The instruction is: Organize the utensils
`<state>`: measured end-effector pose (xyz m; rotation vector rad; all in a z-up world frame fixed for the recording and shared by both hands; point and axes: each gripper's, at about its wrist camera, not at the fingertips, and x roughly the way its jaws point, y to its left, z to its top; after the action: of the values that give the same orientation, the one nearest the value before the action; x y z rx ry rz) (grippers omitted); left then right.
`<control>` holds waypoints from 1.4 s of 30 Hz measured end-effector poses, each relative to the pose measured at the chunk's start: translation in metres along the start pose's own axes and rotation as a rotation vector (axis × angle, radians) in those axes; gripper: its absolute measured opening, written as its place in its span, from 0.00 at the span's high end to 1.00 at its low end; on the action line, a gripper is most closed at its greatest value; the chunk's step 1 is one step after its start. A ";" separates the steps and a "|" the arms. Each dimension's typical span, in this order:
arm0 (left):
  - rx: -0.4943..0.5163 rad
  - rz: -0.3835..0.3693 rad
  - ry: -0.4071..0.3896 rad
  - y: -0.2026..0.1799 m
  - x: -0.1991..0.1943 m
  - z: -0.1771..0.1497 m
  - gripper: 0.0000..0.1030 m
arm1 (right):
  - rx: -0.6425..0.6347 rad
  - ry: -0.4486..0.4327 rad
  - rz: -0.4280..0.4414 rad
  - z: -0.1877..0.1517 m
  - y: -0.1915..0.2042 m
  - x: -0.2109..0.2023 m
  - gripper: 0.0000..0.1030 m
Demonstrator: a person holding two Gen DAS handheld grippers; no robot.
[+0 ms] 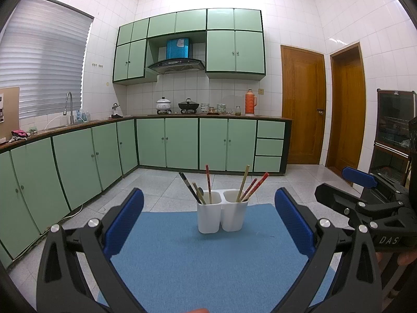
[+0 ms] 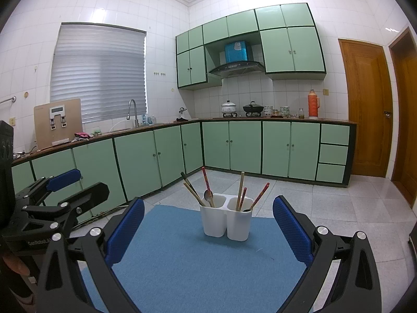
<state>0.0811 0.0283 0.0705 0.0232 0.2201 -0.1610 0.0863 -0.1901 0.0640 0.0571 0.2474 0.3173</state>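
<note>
Green kitchen, blue mat [image 1: 182, 247] mid-frame carries white holder [image 1: 221, 216] already full of chopsticks [image 1: 208, 186], nothing loose, task looks done; left gripper [image 1: 208, 227] and right gripper [image 2: 208, 227] both spread, empty.

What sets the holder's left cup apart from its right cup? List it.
The left cup holds a metal spoon and a black chopstick; the right cup shows neither. The right cup's sticks lean rightward, the left cup's mostly leftward. Both are white, joined and upright on the blue mat.
</note>
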 end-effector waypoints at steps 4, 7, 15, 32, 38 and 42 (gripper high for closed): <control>-0.001 0.000 0.002 0.000 0.001 -0.001 0.05 | -0.001 0.000 0.000 0.000 0.000 0.000 0.06; -0.003 0.001 0.003 0.000 0.001 -0.002 0.05 | -0.001 0.002 -0.001 0.000 0.000 0.000 0.06; -0.004 0.000 0.004 0.001 0.001 -0.002 0.05 | -0.001 0.003 0.000 0.000 0.001 0.001 0.06; -0.017 0.007 0.015 0.000 0.004 -0.007 0.05 | -0.002 0.010 -0.002 -0.008 0.004 0.004 0.06; -0.019 0.005 0.022 -0.002 0.007 -0.007 0.05 | -0.001 0.014 -0.002 -0.011 0.003 0.007 0.06; -0.022 0.006 0.024 -0.004 0.008 -0.007 0.05 | -0.001 0.017 -0.002 -0.014 0.003 0.006 0.06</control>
<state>0.0866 0.0233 0.0616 0.0038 0.2454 -0.1521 0.0879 -0.1853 0.0494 0.0535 0.2642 0.3161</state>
